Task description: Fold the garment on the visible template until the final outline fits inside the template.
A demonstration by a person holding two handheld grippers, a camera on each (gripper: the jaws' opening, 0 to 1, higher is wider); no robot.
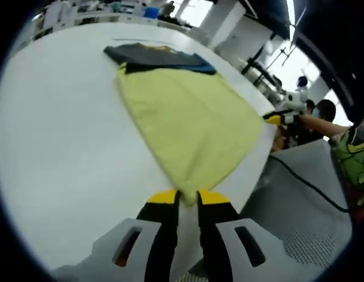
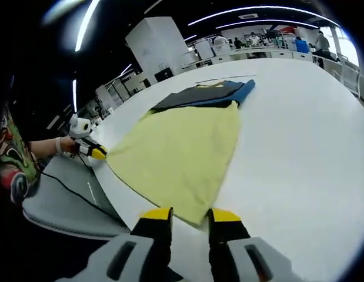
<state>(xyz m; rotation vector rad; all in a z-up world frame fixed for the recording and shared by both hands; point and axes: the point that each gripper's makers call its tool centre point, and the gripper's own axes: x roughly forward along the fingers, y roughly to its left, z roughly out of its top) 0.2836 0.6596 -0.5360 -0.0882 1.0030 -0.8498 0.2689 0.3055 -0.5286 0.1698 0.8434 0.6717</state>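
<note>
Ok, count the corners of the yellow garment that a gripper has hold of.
2. The left gripper pinches one corner of the yellow garment near the table edge; the right gripper pinches the other near-edge corner. Far corners lie free by the dark template.

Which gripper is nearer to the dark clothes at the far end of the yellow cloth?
Neither clearly. The left gripper and the right gripper each pinch a near corner of the yellow cloth, with its full length between them and the dark clothes.
</note>
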